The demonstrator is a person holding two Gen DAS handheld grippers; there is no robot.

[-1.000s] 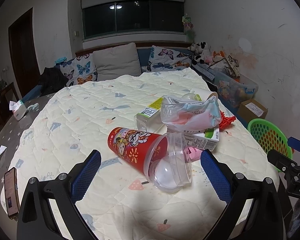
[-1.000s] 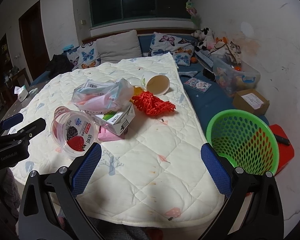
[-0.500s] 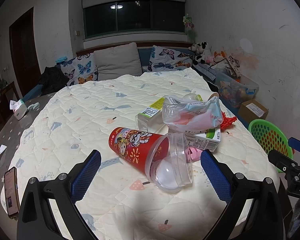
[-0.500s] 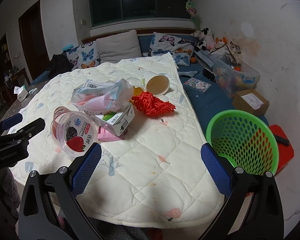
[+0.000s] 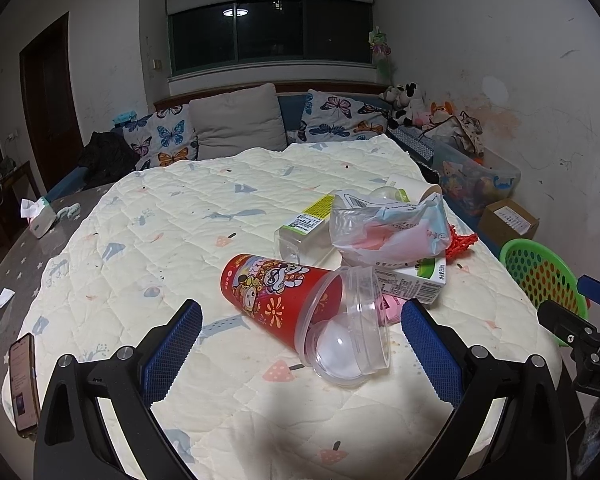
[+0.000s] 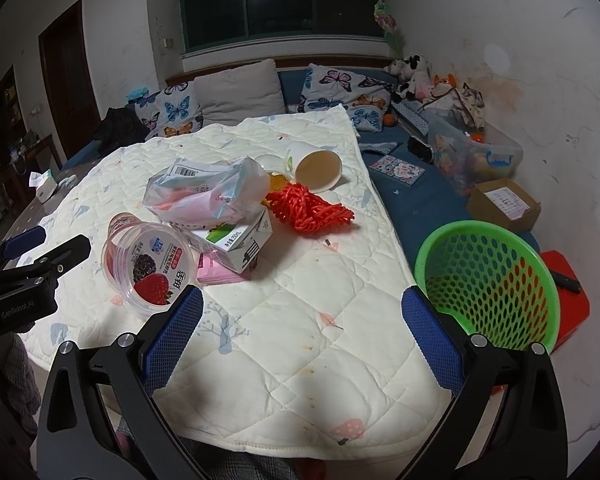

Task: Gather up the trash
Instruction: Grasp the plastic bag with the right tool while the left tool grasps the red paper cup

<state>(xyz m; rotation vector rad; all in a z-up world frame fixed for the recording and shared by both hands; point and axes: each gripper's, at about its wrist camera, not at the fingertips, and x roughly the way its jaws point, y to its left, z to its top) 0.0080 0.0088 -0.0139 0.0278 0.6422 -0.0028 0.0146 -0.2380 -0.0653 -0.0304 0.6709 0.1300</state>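
A pile of trash lies on the quilted table: a red cartoon cup (image 5: 272,292) on its side with a clear domed lid (image 5: 344,356), a clear yogurt cup (image 6: 144,264), a milk carton (image 6: 240,240), a plastic bag (image 6: 208,192), red netting (image 6: 308,208) and a paper cup (image 6: 320,168). My left gripper (image 5: 300,344) is open, its fingers astride the red cup just short of it. My right gripper (image 6: 300,332) hangs open over bare quilt near the table's front edge. A green perforated basket (image 6: 488,280) stands beside the table at the right.
A phone (image 5: 22,388) and a tissue box (image 5: 40,220) lie on the table's left side. Pillows and a sofa run along the back wall. A cardboard box (image 6: 504,204), a clear storage bin (image 6: 472,156) and a red stool (image 6: 568,300) sit right of the basket.
Both views have crept slightly; the trash pile and basket stay where they were, and both grippers remain open.
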